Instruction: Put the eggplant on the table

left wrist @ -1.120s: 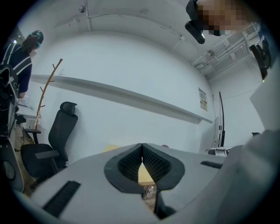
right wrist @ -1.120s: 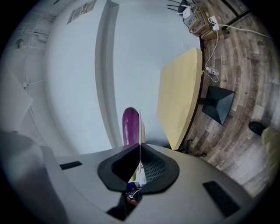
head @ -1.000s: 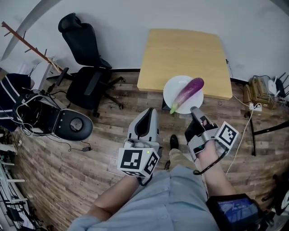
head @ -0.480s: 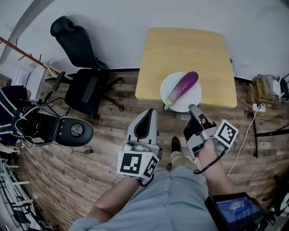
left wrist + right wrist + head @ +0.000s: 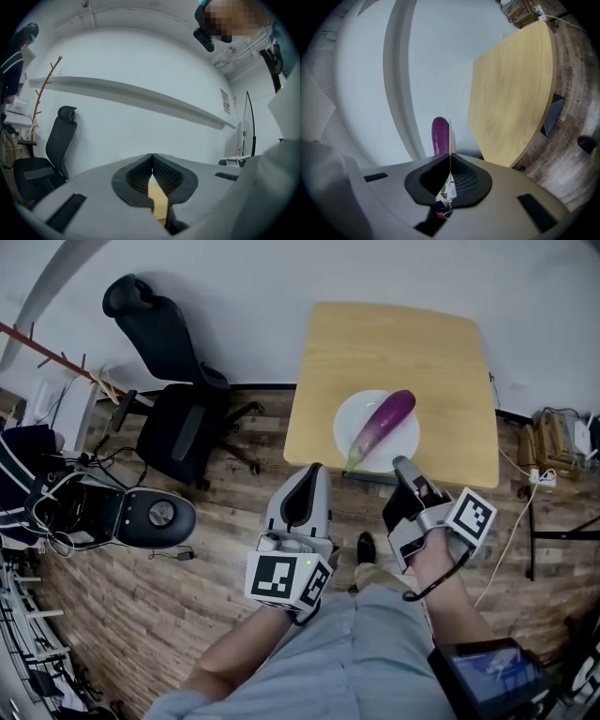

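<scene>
A purple eggplant (image 5: 382,426) with a green stem lies on a white plate (image 5: 352,423). The plate hangs over the near part of the light wooden table (image 5: 394,343). My right gripper (image 5: 403,465) is shut on the plate's near rim. In the right gripper view the plate's edge (image 5: 449,140) runs thin between the jaws, with the eggplant (image 5: 439,136) beside it and the table (image 5: 511,93) to the right. My left gripper (image 5: 314,470) is shut and holds nothing, short of the table's near edge. Its view shows closed jaws (image 5: 152,157) facing a white wall.
A black office chair (image 5: 178,381) stands left of the table, a second round seat (image 5: 141,502) with cables further left. A wooden coat rack (image 5: 56,352) leans at far left. Cables and a power strip (image 5: 553,437) lie right of the table. The floor is wooden planks.
Both grippers have moved toward the table along with the person. The plate with the eggplant has gone from just off the table's near edge to over its near part.
</scene>
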`<action>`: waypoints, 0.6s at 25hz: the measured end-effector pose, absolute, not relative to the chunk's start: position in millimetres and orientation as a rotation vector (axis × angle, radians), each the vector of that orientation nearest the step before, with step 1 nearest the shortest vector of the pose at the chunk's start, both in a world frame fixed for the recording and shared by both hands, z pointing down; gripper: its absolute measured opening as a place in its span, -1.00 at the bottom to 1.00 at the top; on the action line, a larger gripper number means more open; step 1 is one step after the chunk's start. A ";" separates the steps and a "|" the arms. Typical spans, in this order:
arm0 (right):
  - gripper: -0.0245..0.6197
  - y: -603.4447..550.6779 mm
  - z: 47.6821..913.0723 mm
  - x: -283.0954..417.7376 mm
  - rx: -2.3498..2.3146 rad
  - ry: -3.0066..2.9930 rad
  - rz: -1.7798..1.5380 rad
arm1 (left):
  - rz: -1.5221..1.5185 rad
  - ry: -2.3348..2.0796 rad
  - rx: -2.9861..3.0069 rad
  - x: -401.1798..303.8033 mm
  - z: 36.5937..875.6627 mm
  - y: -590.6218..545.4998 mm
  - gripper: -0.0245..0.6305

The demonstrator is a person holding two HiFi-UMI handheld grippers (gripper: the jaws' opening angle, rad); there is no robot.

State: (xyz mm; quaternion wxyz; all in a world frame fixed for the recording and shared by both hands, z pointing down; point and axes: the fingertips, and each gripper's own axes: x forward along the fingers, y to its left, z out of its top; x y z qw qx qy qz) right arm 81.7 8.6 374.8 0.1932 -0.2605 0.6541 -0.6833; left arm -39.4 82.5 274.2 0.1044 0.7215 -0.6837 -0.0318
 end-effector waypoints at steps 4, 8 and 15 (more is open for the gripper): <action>-0.90 -16.8 372.0 71.1 -0.722 1.834 -1.926 | -0.087 -2.022 2.118 -47.7 273.1 58.3 -0.91; -0.90 -13.4 372.0 72.0 -0.711 1.849 -1.919 | -0.090 -2.034 2.119 -44.9 274.3 63.8 -0.91; -0.90 -31.9 375.6 68.4 -0.700 1.860 -1.921 | -0.096 -2.048 2.114 -47.8 276.5 43.6 -0.91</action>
